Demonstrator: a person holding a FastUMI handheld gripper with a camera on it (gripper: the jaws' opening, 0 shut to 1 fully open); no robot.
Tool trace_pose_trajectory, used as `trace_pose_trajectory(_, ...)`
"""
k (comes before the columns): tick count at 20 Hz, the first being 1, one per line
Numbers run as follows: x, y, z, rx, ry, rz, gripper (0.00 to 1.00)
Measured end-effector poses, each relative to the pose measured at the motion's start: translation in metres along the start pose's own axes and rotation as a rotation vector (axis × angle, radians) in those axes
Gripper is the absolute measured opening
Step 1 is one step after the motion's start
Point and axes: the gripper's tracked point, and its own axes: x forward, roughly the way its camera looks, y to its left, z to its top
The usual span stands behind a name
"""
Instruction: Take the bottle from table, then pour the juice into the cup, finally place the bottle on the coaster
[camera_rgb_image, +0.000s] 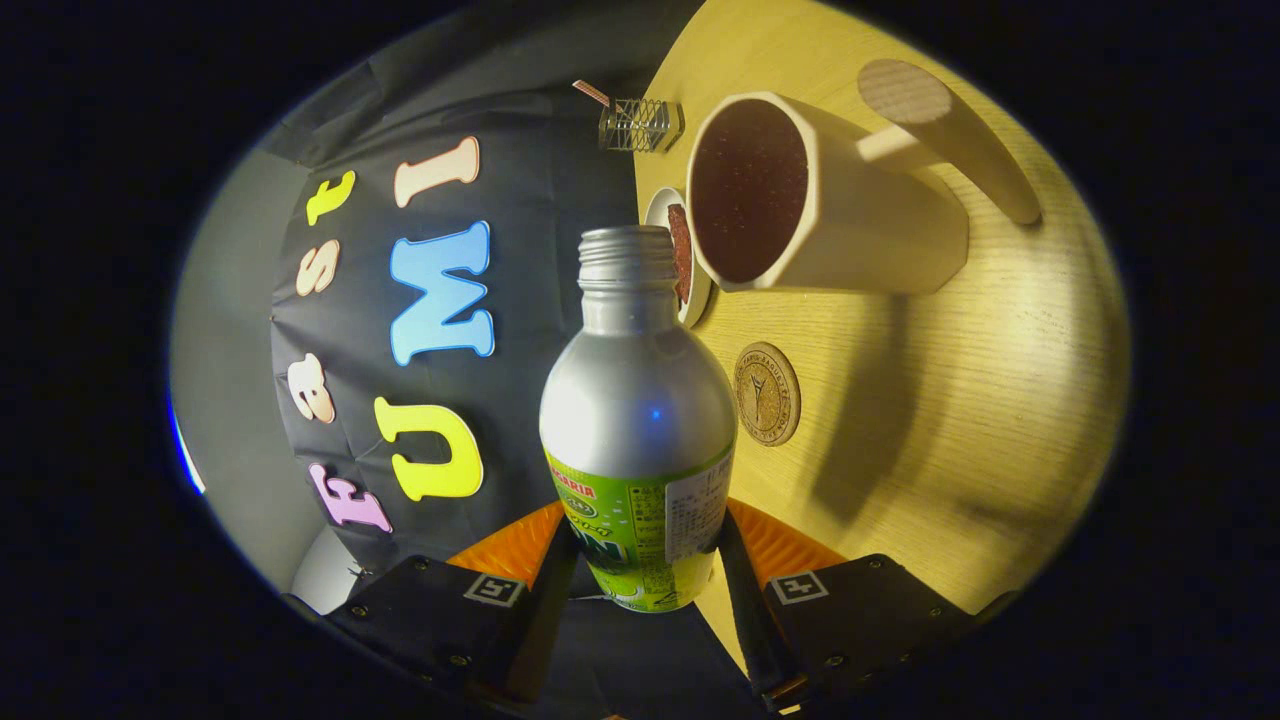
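Note:
A silver bottle (637, 400) with a green label and an uncapped threaded neck sits between my fingers, and my gripper (640, 555) is shut on its lower body. The whole view is rolled, so the wooden table (950, 420) stands like a wall beside the bottle, and the bottle lies roughly level with it. Just beyond the bottle's mouth is a cream cup (800, 200) with a thick handle; its inside looks dark reddish-brown. No stream shows at the neck. A round cork coaster (767, 393) lies flat on the table beside the bottle's shoulder, nearer to me than the cup.
A small white dish (668, 215) holding something brown sits right behind the bottle's neck, against the cup. A wire holder (640, 125) stands at the table's far edge. Bare wood stretches past the coaster.

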Motion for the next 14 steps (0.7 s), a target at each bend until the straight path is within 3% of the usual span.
trace_pose_trajectory(14,-0.002,-0.0039,0.0035,0.177,0.02,-0.01,0.74)
